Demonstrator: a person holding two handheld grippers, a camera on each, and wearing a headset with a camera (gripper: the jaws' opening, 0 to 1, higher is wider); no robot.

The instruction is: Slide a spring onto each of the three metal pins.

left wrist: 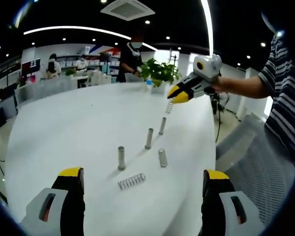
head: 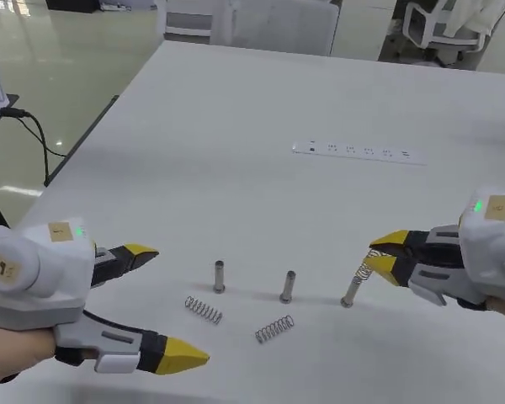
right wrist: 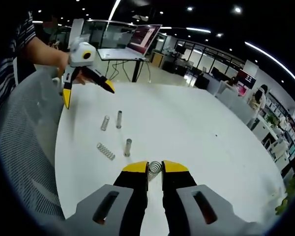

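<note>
Yellow-tipped R gripper [head: 379,255] pinched a spring [head: 364,272], tilted, lower end by tip of right-hand pin [head: 350,293]. L gripper [head: 181,304] jaws spread wide, hovering near 2 loose springs [head: 203,309] + other 2 pins [head: 220,276] on white table [head: 236,151].

at lower centre each pin [head: 219,276] looked dull grey metal and each spring [head: 203,309] bright coiled wire; the table [head: 236,126] was smooth matt white; left gripper [head: 181,304] and right gripper [head: 372,252] wore white plastic shells.

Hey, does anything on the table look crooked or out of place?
The right pin leans sideways, with the right hand-held gripper holding a spring at its top; the middle pin and the left pin stand upright.
</note>
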